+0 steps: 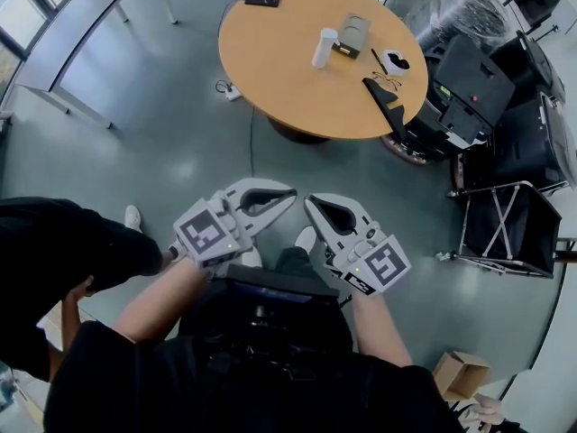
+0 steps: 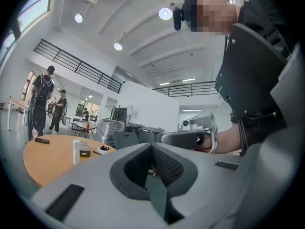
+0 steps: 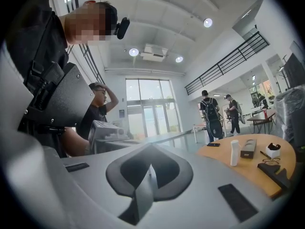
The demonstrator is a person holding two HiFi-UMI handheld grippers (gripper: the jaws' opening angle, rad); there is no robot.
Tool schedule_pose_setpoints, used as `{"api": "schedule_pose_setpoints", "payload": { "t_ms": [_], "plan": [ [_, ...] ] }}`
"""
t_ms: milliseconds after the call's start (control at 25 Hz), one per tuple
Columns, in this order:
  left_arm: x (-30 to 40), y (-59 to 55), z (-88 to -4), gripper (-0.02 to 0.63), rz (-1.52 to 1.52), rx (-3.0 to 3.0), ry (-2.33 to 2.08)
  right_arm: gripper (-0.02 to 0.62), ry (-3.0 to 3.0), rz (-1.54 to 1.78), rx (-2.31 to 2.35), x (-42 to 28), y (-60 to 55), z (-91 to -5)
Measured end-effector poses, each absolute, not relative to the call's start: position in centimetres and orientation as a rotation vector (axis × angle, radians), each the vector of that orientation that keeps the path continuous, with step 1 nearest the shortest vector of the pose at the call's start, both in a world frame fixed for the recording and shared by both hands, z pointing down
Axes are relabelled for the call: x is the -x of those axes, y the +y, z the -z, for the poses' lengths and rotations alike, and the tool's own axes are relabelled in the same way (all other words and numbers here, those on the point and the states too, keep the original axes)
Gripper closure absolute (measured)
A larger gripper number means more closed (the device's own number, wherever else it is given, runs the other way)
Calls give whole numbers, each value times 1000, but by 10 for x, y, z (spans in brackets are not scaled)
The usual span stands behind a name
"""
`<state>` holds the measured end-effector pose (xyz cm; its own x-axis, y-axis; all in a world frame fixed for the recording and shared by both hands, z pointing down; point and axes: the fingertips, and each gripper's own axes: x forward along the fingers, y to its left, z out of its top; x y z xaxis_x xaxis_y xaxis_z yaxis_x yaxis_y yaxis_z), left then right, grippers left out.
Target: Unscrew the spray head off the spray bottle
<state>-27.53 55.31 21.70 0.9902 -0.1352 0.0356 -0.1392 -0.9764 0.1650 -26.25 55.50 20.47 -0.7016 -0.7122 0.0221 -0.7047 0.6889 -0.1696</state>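
Item 1: left gripper (image 1: 287, 195), jaws clenched, empty.
Item 2: right gripper (image 1: 312, 203), likewise clenched, empty.
Item 3: spray bottle (image 1: 324, 47), upright on round table (image 1: 270, 79), 12 o'clock, well apart from us.
We judge: approach first, steady body, twist top only.

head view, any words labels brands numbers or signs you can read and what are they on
No readable text here.
Left hand-held gripper and right hand-held gripper: their cubes carry black square marker patterns, not letters.
Grey box and white bottle on the round table: any print is too small to read.
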Motion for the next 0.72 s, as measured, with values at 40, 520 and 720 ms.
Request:
{"api": "schedule_pose_setpoints", "payload": {
  "t_ms": [40,520,720],
  "plan": [
    [269,550,-217,601,-41,-2970,-216,604,2850,253,1185,256,551,-205],
    [160,501,-212,601,-51,-2943,-315,604,2891,206,1099,144,501,-205],
    [121,487,-215,601,-80,-2941,-351,604,2899,217,1049,106,485,-208]
  ]
}}
